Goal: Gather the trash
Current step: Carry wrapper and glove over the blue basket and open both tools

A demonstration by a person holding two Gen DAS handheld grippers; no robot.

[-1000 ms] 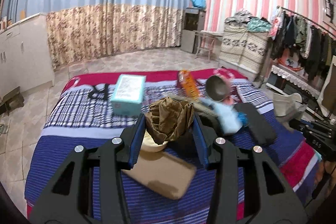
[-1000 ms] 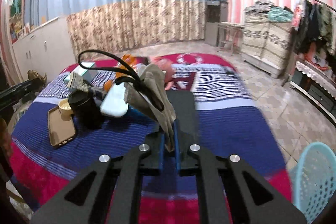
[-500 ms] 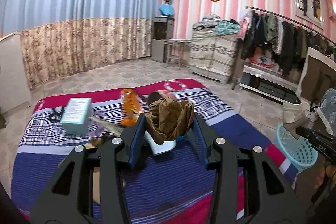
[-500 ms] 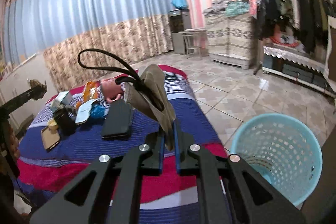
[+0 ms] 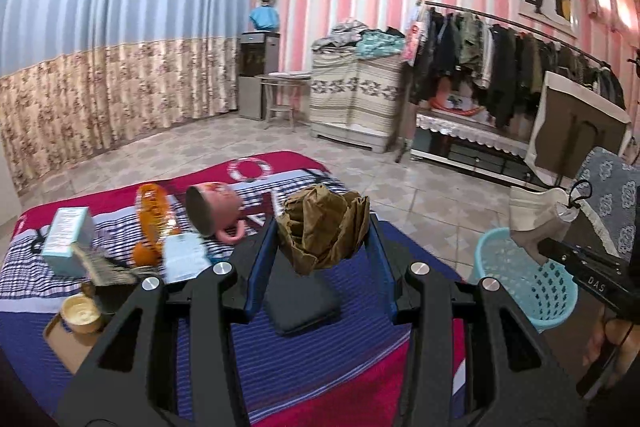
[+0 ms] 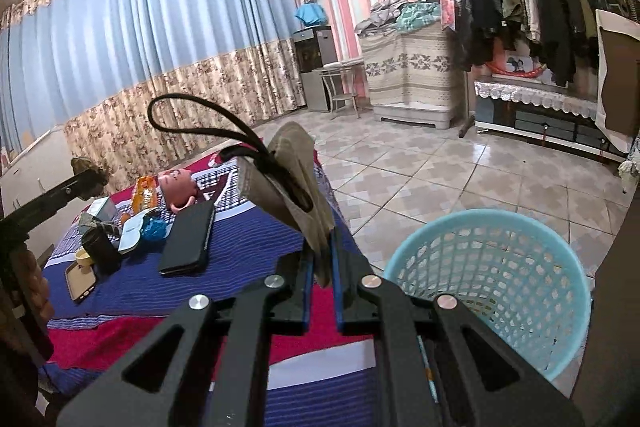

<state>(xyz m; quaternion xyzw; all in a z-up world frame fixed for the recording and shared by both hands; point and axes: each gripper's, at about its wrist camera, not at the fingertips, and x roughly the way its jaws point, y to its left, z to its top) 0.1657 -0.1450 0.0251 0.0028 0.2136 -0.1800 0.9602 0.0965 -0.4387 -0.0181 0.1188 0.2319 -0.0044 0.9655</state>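
Note:
My left gripper (image 5: 322, 227) is shut on a crumpled brown paper wad (image 5: 324, 225) and holds it above the bed's foot end. My right gripper (image 6: 322, 247) is shut on a flat beige paper bag (image 6: 292, 183) with a black cord handle, held left of the light blue mesh trash basket (image 6: 492, 279). In the left wrist view the basket (image 5: 524, 291) stands on the floor at the right, with the right gripper and bag (image 5: 536, 211) over it.
The striped bed (image 5: 320, 359) carries a black phone (image 6: 188, 239), a pink mug (image 5: 214, 213), an orange snack pack (image 5: 152, 211), a teal box (image 5: 66, 239), a black cup (image 6: 100, 247) and a phone case (image 6: 80, 281). A clothes rack (image 5: 500, 67) lines the right wall.
Both grippers have swung right, away from the bed's clutter toward the blue basket, which has come into view and closer. Both still hold their trash.

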